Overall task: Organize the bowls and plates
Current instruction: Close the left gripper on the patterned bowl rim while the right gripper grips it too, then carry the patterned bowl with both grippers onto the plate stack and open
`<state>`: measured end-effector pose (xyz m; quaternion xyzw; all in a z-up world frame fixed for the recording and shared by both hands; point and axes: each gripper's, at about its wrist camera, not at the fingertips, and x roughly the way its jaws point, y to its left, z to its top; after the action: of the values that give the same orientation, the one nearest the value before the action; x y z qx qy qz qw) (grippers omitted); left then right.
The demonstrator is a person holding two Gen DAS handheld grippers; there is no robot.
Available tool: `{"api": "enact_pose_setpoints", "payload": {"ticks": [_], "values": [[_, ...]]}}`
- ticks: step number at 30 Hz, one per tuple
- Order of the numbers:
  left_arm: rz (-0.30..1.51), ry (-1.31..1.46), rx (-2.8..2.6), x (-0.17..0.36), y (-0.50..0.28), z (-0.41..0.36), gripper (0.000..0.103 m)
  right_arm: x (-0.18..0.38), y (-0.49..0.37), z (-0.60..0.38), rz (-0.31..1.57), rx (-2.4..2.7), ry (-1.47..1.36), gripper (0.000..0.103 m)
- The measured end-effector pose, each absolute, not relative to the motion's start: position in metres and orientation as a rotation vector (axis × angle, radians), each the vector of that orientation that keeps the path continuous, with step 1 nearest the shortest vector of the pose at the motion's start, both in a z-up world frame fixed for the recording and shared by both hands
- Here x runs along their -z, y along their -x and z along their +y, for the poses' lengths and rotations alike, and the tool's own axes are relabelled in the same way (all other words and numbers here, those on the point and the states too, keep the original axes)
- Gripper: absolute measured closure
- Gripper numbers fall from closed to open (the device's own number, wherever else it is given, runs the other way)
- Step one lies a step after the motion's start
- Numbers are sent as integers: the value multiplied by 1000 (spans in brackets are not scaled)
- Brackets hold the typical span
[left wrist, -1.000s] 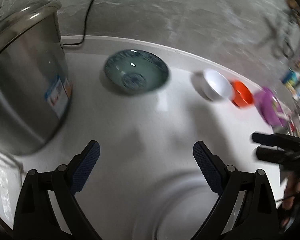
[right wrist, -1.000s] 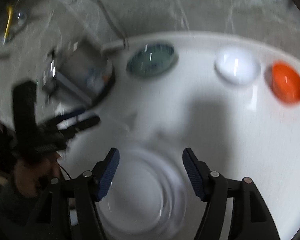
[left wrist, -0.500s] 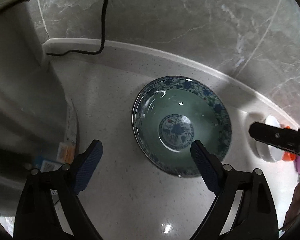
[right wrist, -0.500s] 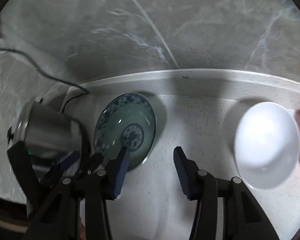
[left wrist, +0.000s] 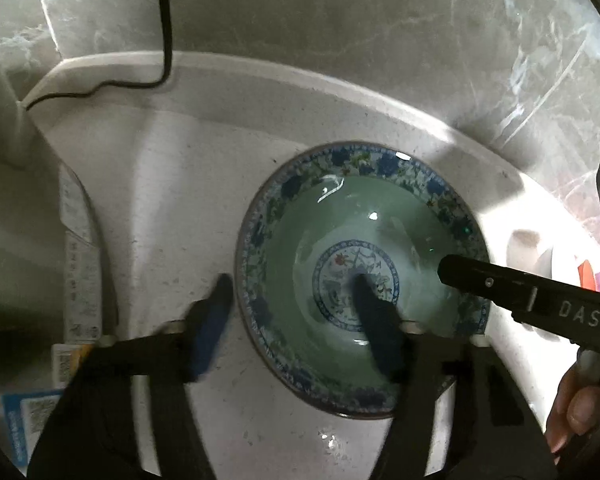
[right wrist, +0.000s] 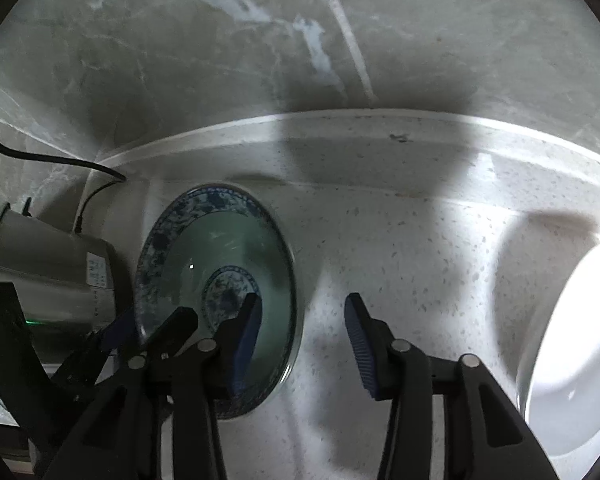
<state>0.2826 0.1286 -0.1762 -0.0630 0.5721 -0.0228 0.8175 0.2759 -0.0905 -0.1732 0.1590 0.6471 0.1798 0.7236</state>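
A green bowl with a blue floral rim [left wrist: 400,232] sits on the white counter near the back wall. My left gripper [left wrist: 292,280] is open and straddles the bowl's left rim: one finger outside on the counter, the other inside over the bowl's centre. My right gripper [right wrist: 300,316] is open, its left finger over the same bowl's right rim [right wrist: 220,248], its right finger over bare counter. A white bowl [right wrist: 572,360] sits at the right edge of the right wrist view.
A steel pot [right wrist: 48,272] with a label stands left of the green bowl, close to it. A black cable [left wrist: 164,40] runs along the back wall. The marble wall rises right behind the counter's raised edge [right wrist: 380,120].
Both grippers have moved forward to the green bowl. My left gripper's jaws have narrowed and now straddle its left rim. The right gripper has come lower beside it.
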Motion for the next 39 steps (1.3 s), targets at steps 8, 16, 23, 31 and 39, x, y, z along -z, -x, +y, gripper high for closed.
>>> {"api": "enact_pose_setpoints", "payload": {"ticks": [8, 16, 23, 31, 39], "values": [[1246, 184, 98, 194, -290, 134, 83, 180, -281, -83, 1421, -423, -334, 92], [1249, 187, 115, 196, -291, 135, 84, 178, -280, -85, 1404, -430, -340, 92], [1224, 163, 131, 183, -279, 127, 85, 157, -265, -95, 1360, -439, -341, 92], [1185, 132, 185, 148, -249, 118, 85, 121, -233, -114, 1294, -441, -345, 91], [1133, 81, 282, 101, -205, 86, 85, 74, -174, -156, 1202, -403, -370, 91]]}}
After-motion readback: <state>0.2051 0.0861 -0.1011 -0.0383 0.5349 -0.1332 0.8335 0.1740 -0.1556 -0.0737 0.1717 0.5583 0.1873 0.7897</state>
